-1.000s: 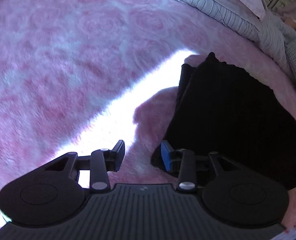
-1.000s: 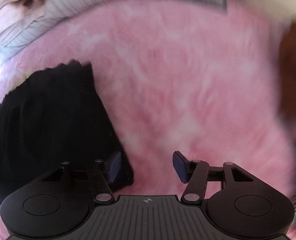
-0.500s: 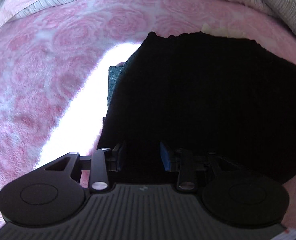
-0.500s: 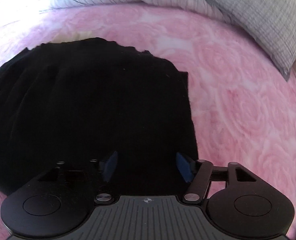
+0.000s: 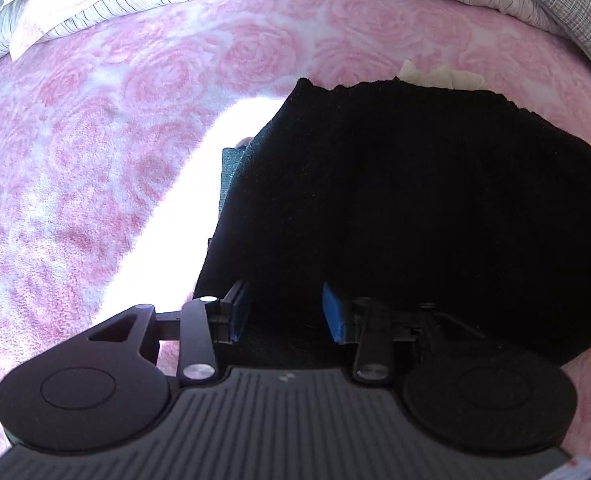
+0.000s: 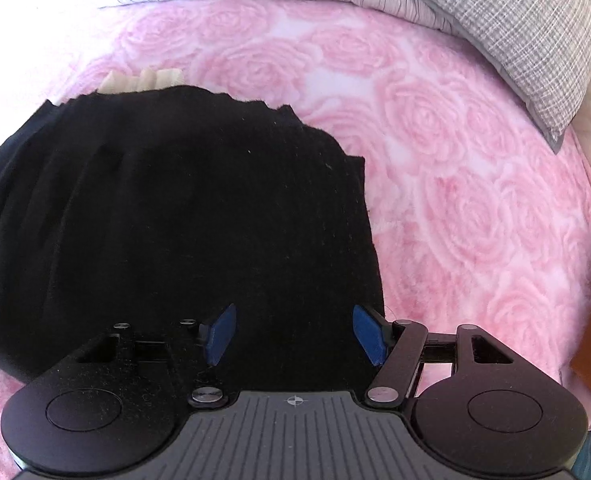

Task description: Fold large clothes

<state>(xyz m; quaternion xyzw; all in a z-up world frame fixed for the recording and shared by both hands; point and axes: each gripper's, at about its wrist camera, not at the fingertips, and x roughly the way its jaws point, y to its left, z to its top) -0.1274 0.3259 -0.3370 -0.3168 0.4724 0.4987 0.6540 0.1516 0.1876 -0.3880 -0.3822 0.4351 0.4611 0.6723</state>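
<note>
Since the black garment (image 5: 435, 208) lies part-folded on the pink rose blanket (image 5: 95, 152) of the bed, it looks soft, limp knit w/ some weight, prob. grippy not slippery; judged, not tested. Left gripper (image 5: 285, 312) hangs over its near-left edge, fingers apart, having just been opening, no cloth pinched btwn them. Right gripper (image 6: 295, 334) sits over the near-right corner, fingers spread wide, nothing grasped. Best hold: near corners/edge, pinching all layers so none sags.

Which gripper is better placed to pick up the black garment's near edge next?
Either: left gripper sits over the black garment's left corner, right gripper over its right corner, both with jaws apart.
</note>
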